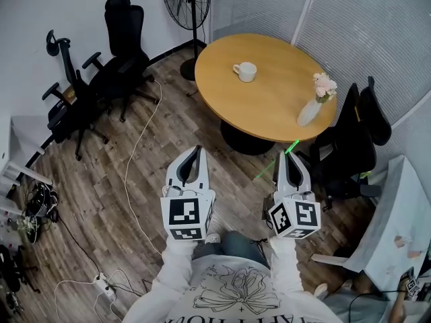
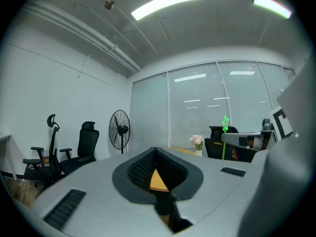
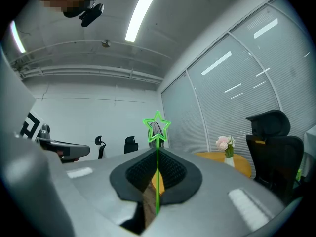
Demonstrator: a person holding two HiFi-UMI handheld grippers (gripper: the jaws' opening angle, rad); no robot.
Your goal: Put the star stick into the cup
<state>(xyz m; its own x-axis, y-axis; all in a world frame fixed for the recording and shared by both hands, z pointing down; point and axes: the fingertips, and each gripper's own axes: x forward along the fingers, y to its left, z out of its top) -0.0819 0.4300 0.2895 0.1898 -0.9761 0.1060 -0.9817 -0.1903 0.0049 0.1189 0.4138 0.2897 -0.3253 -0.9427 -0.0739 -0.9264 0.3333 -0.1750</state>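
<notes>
Clamping one star stick: right tool.

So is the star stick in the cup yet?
Out: the right gripper is shut on the star stick, away from the cup on the table.

Head view looks steeply down; both gripper views face toward the table.
</notes>
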